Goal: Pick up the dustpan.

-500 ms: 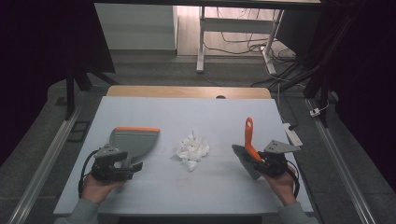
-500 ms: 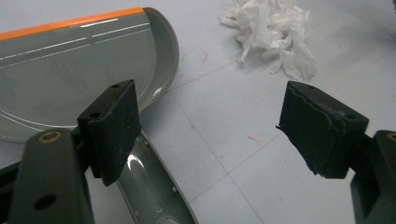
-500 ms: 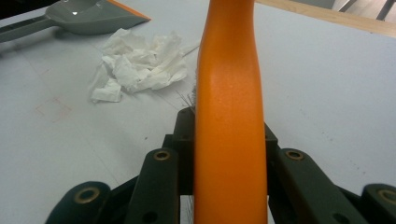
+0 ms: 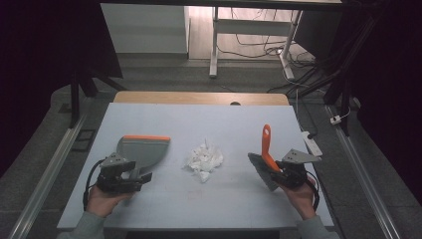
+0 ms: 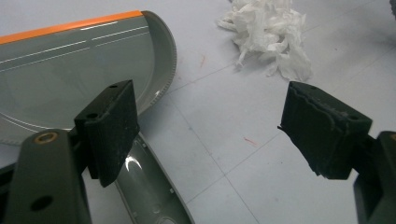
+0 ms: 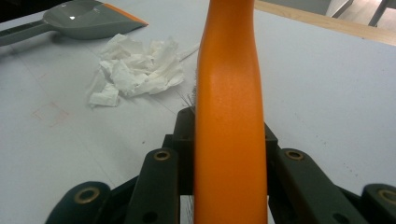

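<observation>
- Paper scraps (image 4: pixel 204 160) lie heaped mid-table, between dustpan (image 4: pixel 142 149) and brush (image 4: pixel 266 149), seemingly for sweeping.
- Right gripper (image 4: pixel 284 172) clamps the brush handle.
- Left gripper (image 4: pixel 130 175) gapes wide beside the dustpan's handle.

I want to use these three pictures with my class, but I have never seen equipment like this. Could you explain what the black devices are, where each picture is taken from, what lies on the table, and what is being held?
A person sits at a pale blue table and holds a hand-operated two-jaw tool in each hand. One picture looks down from above; the other two come from small cameras that ride on each tool and look along its black jaws.

The left tool is open, its jaws apart on either side of the handle of a grey plastic dustpan with an orange edge. The right tool is shut on the orange handle of a small grey brush. Between them lies a pile of crumpled white tissue paper, nothing touching it.
</observation>
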### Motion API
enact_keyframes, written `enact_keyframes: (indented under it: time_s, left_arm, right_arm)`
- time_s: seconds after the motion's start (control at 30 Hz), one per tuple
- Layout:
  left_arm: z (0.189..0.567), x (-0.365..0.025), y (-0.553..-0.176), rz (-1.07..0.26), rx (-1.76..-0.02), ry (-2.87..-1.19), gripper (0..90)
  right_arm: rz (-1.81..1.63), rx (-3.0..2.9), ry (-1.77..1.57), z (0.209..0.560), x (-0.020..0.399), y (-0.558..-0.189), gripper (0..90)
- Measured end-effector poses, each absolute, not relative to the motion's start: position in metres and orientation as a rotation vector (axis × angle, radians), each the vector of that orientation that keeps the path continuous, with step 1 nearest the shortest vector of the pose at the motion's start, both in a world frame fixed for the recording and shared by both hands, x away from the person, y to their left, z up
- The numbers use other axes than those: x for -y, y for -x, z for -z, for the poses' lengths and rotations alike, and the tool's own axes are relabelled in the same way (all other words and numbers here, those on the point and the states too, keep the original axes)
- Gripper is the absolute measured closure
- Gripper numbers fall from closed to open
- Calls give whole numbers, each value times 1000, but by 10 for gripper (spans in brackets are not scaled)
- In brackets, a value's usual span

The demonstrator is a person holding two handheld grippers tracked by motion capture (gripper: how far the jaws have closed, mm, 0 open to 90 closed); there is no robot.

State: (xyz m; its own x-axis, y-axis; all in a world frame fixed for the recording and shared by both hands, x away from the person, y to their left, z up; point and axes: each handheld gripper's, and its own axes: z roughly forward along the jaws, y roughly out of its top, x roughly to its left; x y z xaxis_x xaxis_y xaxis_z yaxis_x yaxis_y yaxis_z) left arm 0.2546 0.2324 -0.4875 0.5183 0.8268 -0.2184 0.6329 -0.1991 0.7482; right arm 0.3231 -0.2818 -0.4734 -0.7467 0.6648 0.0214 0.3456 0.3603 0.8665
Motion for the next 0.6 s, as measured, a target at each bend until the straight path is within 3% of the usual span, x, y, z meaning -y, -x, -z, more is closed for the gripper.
enact_keyframes:
  time_s: [0.6]
  left_arm:
    - [478, -227, -252, -321, -1202, -1952, 190]
  right_arm:
    - [-1335, -2291, -900, 474, 282, -323, 707]
